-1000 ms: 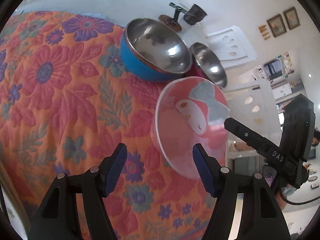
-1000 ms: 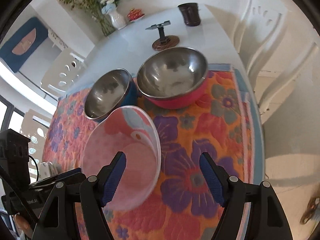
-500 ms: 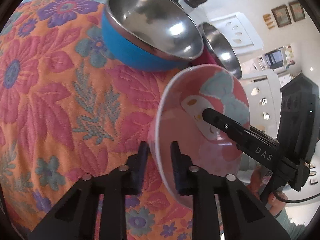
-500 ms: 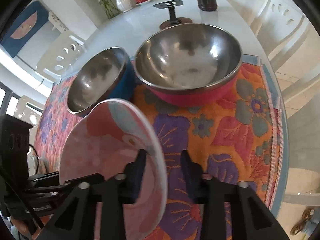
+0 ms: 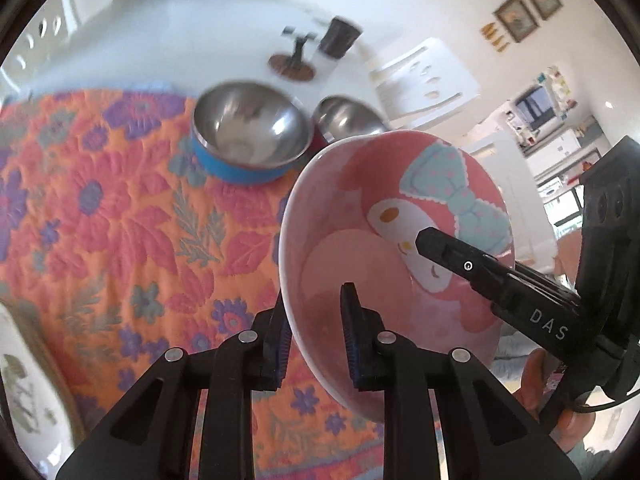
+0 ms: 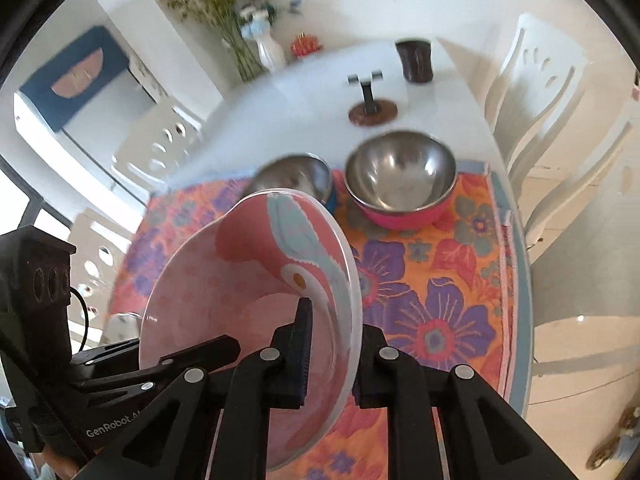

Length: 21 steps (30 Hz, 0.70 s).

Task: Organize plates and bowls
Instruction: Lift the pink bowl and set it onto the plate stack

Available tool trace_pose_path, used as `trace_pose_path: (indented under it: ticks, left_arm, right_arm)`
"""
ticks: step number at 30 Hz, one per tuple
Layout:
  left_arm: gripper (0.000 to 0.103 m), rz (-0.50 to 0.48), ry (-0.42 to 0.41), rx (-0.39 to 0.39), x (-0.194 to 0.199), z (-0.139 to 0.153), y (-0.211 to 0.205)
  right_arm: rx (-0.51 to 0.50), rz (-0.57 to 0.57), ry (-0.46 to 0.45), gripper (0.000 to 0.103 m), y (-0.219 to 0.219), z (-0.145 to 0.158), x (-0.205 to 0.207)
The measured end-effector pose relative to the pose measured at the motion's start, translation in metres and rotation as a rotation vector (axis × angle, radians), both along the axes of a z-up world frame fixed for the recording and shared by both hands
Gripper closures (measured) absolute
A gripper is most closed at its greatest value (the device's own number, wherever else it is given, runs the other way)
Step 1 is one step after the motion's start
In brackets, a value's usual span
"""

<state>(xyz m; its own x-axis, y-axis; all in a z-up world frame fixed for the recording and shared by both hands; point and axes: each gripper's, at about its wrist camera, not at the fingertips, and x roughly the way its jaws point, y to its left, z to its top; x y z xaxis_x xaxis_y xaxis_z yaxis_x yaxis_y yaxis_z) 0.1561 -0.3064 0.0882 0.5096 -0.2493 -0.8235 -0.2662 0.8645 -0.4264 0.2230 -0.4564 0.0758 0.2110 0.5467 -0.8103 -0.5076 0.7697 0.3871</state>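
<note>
A pink cartoon bowl (image 5: 384,216) hangs in the air above the flowered mat, held by both grippers on opposite rims. My left gripper (image 5: 314,336) is shut on its near rim. My right gripper (image 6: 332,344) is shut on the other rim of the bowl (image 6: 248,272); one of its fingers (image 5: 452,252) shows inside the bowl in the left wrist view. A blue steel bowl (image 5: 248,140) and a pink steel bowl (image 6: 400,180) stand on the mat behind; the blue bowl (image 6: 296,176) is partly hidden in the right wrist view.
The flowered mat (image 5: 100,208) covers the near part of a white table (image 6: 304,92). A phone stand (image 6: 370,104), a dark cup (image 6: 416,60) and a flower vase (image 6: 268,52) stand at the back. White chairs (image 6: 532,80) flank the table. A white patterned plate (image 5: 24,392) lies at left.
Both grippers went from open to shut on the pink bowl's rims. The bowl has been lifted up and back from the two steel bowls.
</note>
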Motion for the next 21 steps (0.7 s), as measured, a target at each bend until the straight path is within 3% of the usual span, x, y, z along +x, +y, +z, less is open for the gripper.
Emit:
trace_pose_path:
  ticks: [4, 7, 12, 15, 21]
  left_arm:
    - [0.084, -0.045, -0.04, 0.011, -0.023, 0.02, 0.001]
    - [0.084, -0.086, -0.039, 0.011, -0.041, 0.016, 0.003]
    - [0.084, -0.141, 0.031, 0.002, -0.061, -0.022, -0.001]
    - [0.084, -0.168, 0.084, 0.002, -0.072, -0.05, -0.004]
    - [0.084, -0.192, 0.128, -0.012, -0.079, -0.08, -0.003]
  right_arm:
    - [0.027, -0.043, -0.014, 0.086, -0.01, 0.02, -0.034]
    - [0.012, -0.082, 0.012, 0.086, -0.011, 0.011, -0.06]
    - [-0.046, -0.133, 0.117, 0.086, -0.017, -0.027, -0.097]
    - [-0.09, -0.151, 0.149, 0.086, -0.015, -0.051, -0.117]
    - [-0.118, -0.202, 0.203, 0.086, -0.016, -0.088, -0.131]
